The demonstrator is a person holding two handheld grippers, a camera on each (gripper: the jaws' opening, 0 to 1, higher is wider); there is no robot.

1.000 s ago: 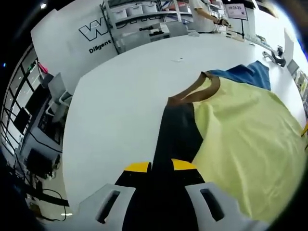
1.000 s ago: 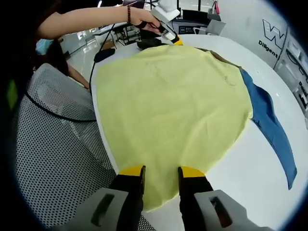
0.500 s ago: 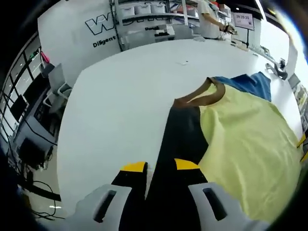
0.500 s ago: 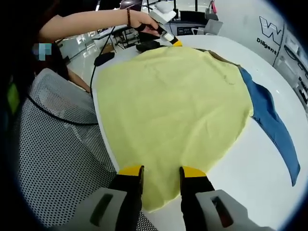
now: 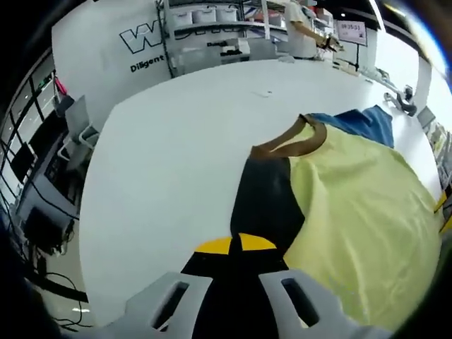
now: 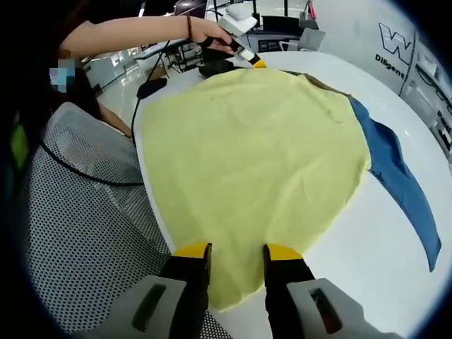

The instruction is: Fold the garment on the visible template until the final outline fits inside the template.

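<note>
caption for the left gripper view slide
Left gripper shut on the black sleeve of a yellow shirt on a white table.

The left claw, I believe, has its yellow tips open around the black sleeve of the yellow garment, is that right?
Not quite: in the left gripper view the left claw has its yellow tips shut on the black sleeve of the yellow garment, not open.

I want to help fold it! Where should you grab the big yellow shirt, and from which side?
Probably the hem edge of the yellow shirt nearest the right gripper, coming in low from the table's edge. The cloth lies flat, so only its thin border fits between open jaws. The left gripper looks pinched on the black sleeve at the far end.
</note>
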